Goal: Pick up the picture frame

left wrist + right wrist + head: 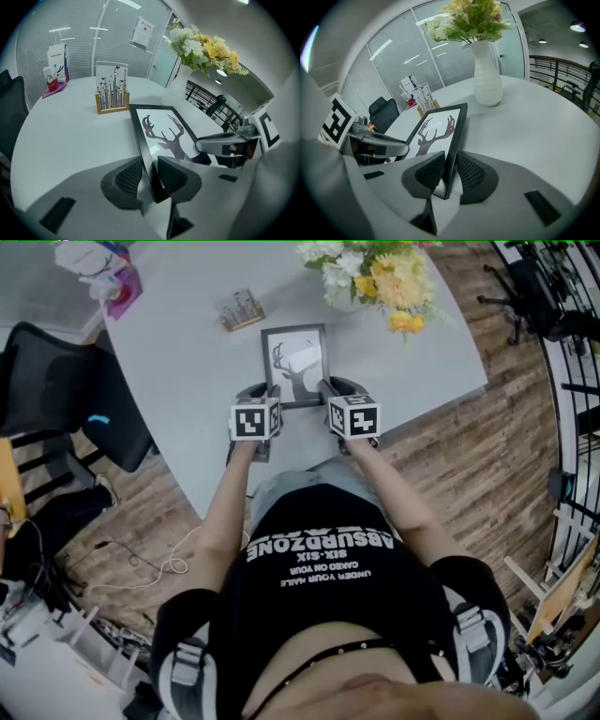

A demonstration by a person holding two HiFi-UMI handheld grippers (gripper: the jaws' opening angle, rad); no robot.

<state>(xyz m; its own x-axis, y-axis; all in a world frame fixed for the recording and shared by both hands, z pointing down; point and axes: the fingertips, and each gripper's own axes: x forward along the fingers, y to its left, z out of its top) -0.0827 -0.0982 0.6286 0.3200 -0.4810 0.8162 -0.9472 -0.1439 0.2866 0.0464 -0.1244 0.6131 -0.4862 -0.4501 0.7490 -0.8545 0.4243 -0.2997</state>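
Note:
The picture frame, black-rimmed with a deer-antler print, lies on the white table straight ahead of me. My left gripper is shut on its near left corner, and my right gripper is shut on its near right corner. In the left gripper view the ribbed pads clamp the frame's rim on both sides. The right gripper view shows the same grip: the frame's edge stands between the pads. The frame's near edge looks slightly raised, and its far edge is low by the tabletop.
A white vase of yellow and white flowers stands beyond the frame to the right. A small wooden card stand sits beyond it to the left. A bag and cup are at the far left corner. A black chair is left of the table.

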